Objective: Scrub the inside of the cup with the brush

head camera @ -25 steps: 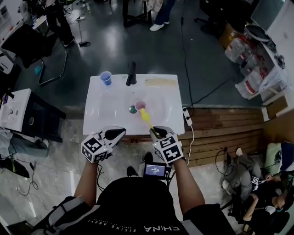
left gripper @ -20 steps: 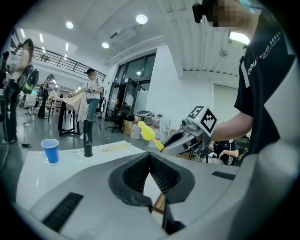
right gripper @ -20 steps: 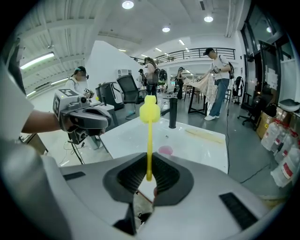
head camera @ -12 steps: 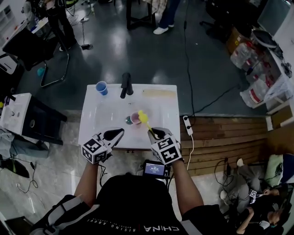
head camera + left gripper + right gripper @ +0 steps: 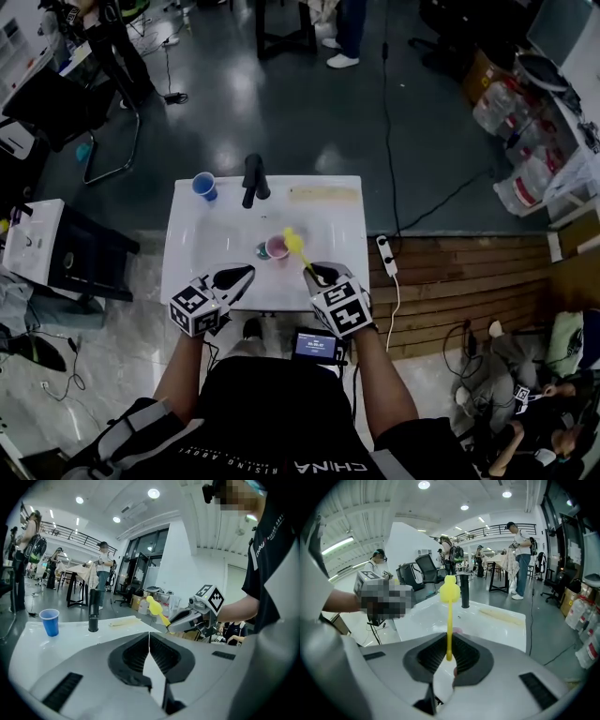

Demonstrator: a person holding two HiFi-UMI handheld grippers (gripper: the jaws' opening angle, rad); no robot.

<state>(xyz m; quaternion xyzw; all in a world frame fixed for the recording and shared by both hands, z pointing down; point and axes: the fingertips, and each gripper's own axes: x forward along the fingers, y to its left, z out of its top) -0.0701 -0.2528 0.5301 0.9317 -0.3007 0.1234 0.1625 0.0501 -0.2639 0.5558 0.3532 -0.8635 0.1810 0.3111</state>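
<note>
R gripper [image 5: 449,654] is clamped on the handle end of the yellow brush [image 5: 449,591], w/ the brush head pointing up and away over the white table [image 5: 328,225]. L gripper [image 5: 149,637] is closed w/ nothing betw. its jaws. It hovers at the table's near edge, left of the R one. Pink cup [image 5: 277,247] stands upright in the table's sunken basin, approx. centre, w/ a small green item [image 5: 262,250] just beside it on the left. In the head view the brush head sits by the cup's right rim; contact can't be told. Blue cup [image 5: 203,185] stands at the far-left corner, near the black faucet [image 5: 253,178]. A yellowish cloth [image 5: 323,193] lies along the far edge, right of the faucet.
</note>
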